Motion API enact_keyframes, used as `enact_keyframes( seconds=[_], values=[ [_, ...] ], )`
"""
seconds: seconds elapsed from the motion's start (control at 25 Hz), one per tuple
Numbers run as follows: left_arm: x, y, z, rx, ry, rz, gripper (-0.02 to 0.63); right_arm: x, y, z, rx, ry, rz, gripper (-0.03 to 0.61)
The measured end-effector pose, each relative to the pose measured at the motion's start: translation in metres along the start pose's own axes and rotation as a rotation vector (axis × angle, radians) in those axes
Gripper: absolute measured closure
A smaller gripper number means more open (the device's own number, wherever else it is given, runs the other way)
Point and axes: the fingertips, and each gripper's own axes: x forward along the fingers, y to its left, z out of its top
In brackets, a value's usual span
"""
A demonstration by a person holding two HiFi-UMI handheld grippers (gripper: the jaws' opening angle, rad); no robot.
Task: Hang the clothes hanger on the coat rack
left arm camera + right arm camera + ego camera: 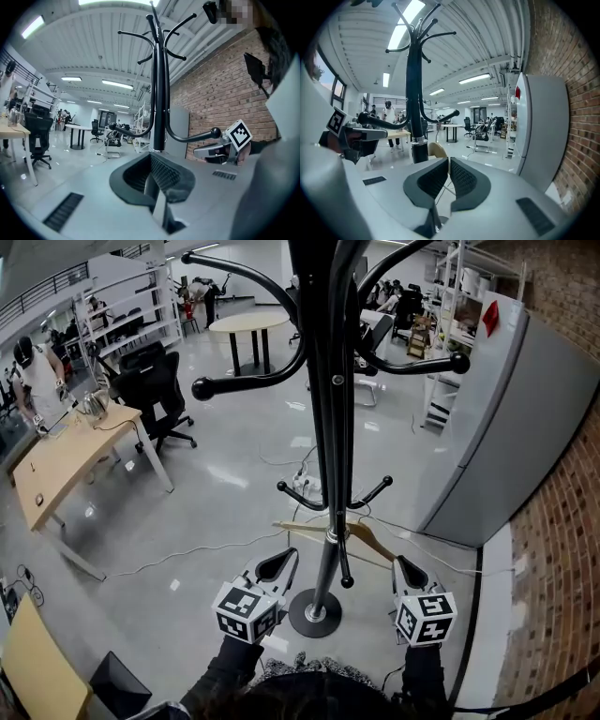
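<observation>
Coat rack (323, 427) pole stands centre frame between my left gripper (279, 565) and right gripper (405, 568), both closed and empty; wooden hanger (367, 539) sits against the pole, lower centre; grey cabinet (525, 427) at right

Head view: the coat rack (328, 427) runs off the top edge at 12 o'clock, so its crown is unseen. Its pole hides the middle of the wooden hanger (375, 542); the hook and what it rests on cannot be told.

Right gripper view: only a rounded wooden end of the hanger (437, 151) shows, at 11 o'clock from the right gripper (448, 161), whose body covers the rest. People (387, 110) at 9 o'clock are too small to describe.
</observation>
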Motion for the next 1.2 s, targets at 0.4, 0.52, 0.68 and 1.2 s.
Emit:
enact_keyframes(
  seconds=[0.4,0.52,0.68,1.2],
  values=[
    [-0.011,-0.009,0.002,0.013,-0.002,-0.028,0.605,-0.021,0.002,0.014,-0.042,-0.058,-0.054,0.568],
    [-0.016,-0.009,0.002,0.018,0.001,-0.029,0.606,-0.024,0.004,0.013,-0.049,-0.053,-0.062,0.569],
    [-0.022,-0.008,0.001,0.018,0.003,-0.028,0.606,-0.027,0.009,0.015,-0.048,-0.052,-0.059,0.569],
    [-0.03,-0.016,0.005,0.019,-0.013,-0.037,0.606,-0.04,0.011,0.014,-0.054,-0.053,-0.079,0.569]
  ],
)
